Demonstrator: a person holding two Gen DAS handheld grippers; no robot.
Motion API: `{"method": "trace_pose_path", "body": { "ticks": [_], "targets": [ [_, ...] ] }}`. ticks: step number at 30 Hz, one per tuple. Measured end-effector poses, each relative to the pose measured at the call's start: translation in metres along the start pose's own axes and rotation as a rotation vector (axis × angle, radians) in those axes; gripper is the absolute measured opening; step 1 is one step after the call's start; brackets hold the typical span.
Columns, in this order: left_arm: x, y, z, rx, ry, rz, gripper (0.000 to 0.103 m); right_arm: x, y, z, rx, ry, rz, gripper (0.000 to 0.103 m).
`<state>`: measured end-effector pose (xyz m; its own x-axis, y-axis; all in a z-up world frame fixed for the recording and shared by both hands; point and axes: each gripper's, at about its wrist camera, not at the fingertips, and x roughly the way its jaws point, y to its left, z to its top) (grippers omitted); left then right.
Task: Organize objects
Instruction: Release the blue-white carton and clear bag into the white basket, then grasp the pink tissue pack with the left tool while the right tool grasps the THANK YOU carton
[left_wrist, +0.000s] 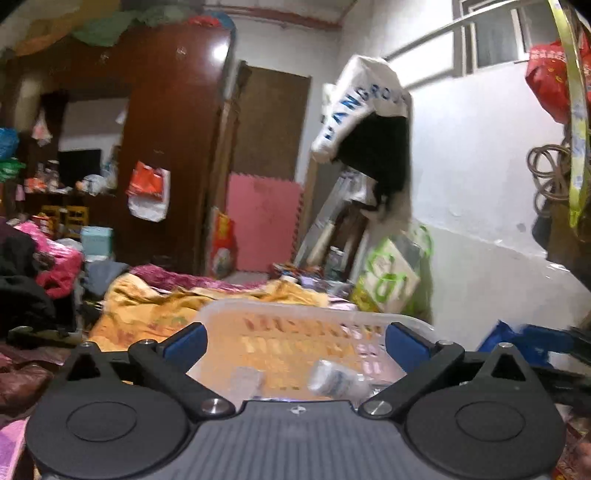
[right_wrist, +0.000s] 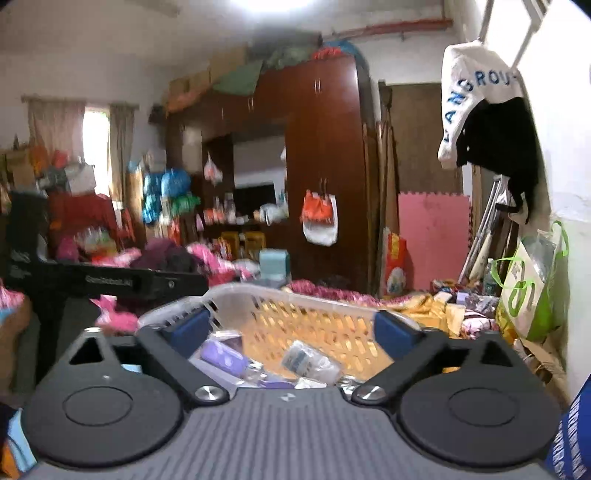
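Note:
A white slotted plastic basket (left_wrist: 280, 308) sits on the bed in front of both grippers; it also shows in the right wrist view (right_wrist: 295, 295). Inside it lie a clear plastic packet (right_wrist: 308, 360), also in the left wrist view (left_wrist: 336, 378), and a purple box (right_wrist: 223, 356). My left gripper (left_wrist: 295, 341) is open and empty over the basket's near side. My right gripper (right_wrist: 295, 332) is open and empty, also over the basket's near side. The left gripper's black body (right_wrist: 110, 282) shows at the left of the right wrist view.
A yellow and pink blanket (left_wrist: 147, 314) covers the bed. A green and white bag (right_wrist: 528, 291) leans at the right wall. A dark wardrobe (right_wrist: 325, 177) and a pink foam mat (right_wrist: 432, 236) stand behind. Clothes (left_wrist: 33, 273) pile at the left.

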<state>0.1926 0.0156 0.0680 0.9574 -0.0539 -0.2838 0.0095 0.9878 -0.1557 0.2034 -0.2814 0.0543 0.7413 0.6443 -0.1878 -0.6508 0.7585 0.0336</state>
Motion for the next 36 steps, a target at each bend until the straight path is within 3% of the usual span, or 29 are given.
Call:
{"method": "trace_pose_path", "body": {
  "ticks": [3, 7, 12, 14, 18, 25, 28, 36],
  "targets": [
    [-0.019, 0.004, -0.015, 0.059, 0.028, 0.013, 0.103, -0.021, 0.005, -0.014, -0.02, 0.021, 0.015, 0.103],
    [-0.054, 0.021, -0.052, 0.09, -0.011, 0.07, 0.103, -0.027, 0.005, -0.056, -0.024, 0.121, -0.02, 0.103],
    [-0.031, 0.05, -0.076, 0.087, 0.163, 0.136, 0.098, -0.003, 0.011, -0.083, 0.098, 0.213, 0.08, 0.103],
    [-0.017, 0.053, -0.082, 0.116, 0.24, 0.163, 0.096, 0.006, 0.024, -0.085, 0.096, 0.219, 0.085, 0.103],
    [-0.007, 0.055, -0.09, 0.171, 0.29, 0.213, 0.096, 0.027, 0.041, -0.084, 0.054, 0.26, 0.055, 0.103],
    [-0.01, 0.039, -0.094, 0.185, 0.302, 0.142, 0.094, 0.036, 0.047, -0.101, 0.043, 0.311, 0.035, 0.103],
    [-0.01, 0.031, -0.1, 0.215, 0.305, 0.153, 0.094, 0.036, 0.048, -0.105, 0.036, 0.323, 0.023, 0.103],
    [-0.001, 0.041, -0.099, 0.154, 0.312, 0.158, 0.094, 0.037, 0.055, -0.105, 0.008, 0.303, -0.002, 0.101]
  ]
}}
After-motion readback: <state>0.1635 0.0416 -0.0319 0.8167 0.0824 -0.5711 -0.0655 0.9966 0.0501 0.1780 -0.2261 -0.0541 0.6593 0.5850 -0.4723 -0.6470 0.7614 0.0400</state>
